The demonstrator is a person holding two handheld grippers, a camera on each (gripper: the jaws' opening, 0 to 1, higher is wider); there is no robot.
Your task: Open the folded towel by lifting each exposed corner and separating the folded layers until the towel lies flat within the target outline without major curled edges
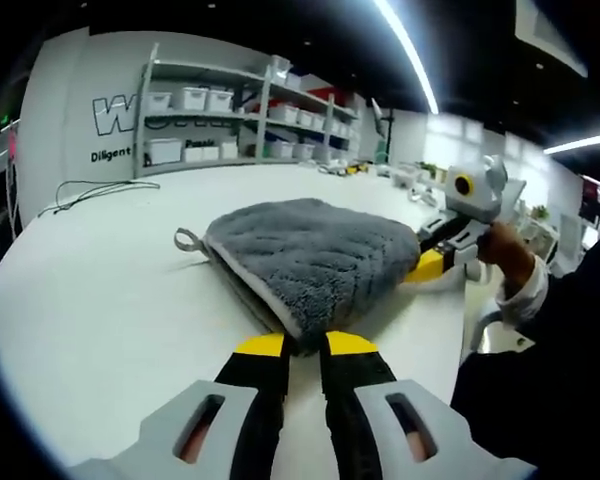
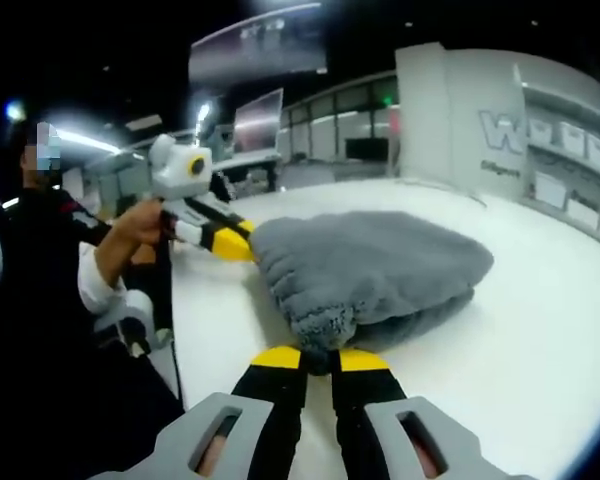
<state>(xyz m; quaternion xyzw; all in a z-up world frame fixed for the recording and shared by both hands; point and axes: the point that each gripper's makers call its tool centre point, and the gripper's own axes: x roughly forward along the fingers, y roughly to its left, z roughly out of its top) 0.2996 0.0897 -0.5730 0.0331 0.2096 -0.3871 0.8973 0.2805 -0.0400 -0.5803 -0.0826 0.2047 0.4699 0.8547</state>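
A folded grey fluffy towel point(image 1: 310, 255) lies on the white table point(image 1: 110, 300), with a small hanging loop point(image 1: 187, 240) at its far left corner. My left gripper point(image 1: 305, 345) is shut on the towel's near edge, its yellow-tipped jaws pinching the layers. In the left gripper view my right gripper point(image 1: 420, 268) comes in from the right, held by a hand, and bites the towel's right corner. In the right gripper view the towel point(image 2: 380, 265) bulges up, my right gripper point(image 2: 320, 358) is shut on its near corner, and my left gripper point(image 2: 242, 245) holds the far left edge.
Shelves with white bins point(image 1: 240, 125) stand against the back wall beyond the table. A dark cable point(image 1: 85, 190) lies on the table's far left. A person in dark clothes with a white cuff point(image 2: 95, 285) stands at the table edge point(image 2: 175, 340).
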